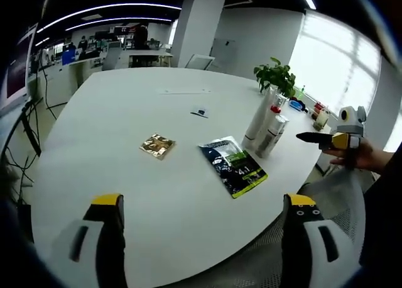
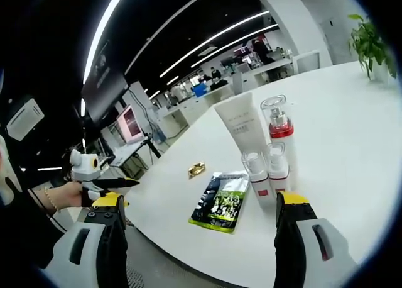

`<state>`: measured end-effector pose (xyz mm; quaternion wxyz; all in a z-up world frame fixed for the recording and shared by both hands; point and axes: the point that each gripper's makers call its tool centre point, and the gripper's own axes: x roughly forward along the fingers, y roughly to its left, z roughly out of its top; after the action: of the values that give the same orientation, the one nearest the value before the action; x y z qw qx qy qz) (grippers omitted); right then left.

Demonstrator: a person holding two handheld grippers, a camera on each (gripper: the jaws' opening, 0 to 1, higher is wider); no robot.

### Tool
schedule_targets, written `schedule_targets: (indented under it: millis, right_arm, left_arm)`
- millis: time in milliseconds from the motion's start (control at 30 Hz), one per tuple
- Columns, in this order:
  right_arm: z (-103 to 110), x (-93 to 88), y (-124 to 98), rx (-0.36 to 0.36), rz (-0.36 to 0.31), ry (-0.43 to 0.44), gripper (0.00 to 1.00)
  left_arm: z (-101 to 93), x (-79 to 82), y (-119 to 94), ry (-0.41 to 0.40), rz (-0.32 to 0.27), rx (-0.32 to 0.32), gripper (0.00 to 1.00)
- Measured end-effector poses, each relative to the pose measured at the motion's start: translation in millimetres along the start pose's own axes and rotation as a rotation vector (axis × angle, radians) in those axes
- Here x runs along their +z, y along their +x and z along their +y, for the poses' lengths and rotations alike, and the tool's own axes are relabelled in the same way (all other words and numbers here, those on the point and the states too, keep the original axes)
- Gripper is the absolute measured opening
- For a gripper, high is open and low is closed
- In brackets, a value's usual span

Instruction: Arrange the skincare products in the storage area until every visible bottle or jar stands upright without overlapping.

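A cluster of skincare products stands upright on the white table [image 2: 352,131]: a tall white tube [image 2: 239,127], a clear pump bottle with a red band [image 2: 279,132], and two small red-banded bottles [image 2: 256,175] [image 2: 277,168] in front. In the left gripper view the same cluster [image 1: 267,129] sits near the table's right edge. A dark green sachet [image 1: 233,166] [image 2: 221,200] and a gold packet [image 1: 157,146] [image 2: 196,170] lie flat. My left gripper [image 1: 203,201] is open over the near table edge. My right gripper [image 2: 199,199] is open, short of the bottles, holding nothing.
A potted plant [image 1: 276,77] [image 2: 370,46] stands behind the bottles. Small items [image 1: 317,115] lie at the far right edge. The right gripper [image 1: 339,137] shows in a hand off the table's right side, the left gripper [image 2: 94,175] off its left. Office desks lie beyond.
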<state>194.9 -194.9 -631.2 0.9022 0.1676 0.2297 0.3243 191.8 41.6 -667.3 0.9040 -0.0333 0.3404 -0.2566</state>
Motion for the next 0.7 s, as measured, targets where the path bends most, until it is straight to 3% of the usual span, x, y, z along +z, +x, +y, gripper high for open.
schedule_targets:
  millis: [700]
  right_arm:
    - [-5, -2.6, 1, -0.02, 0.014, 0.007, 1.0]
  left_arm:
    - [24.5, 10.5, 30, 0.047, 0.052, -0.008, 0.93]
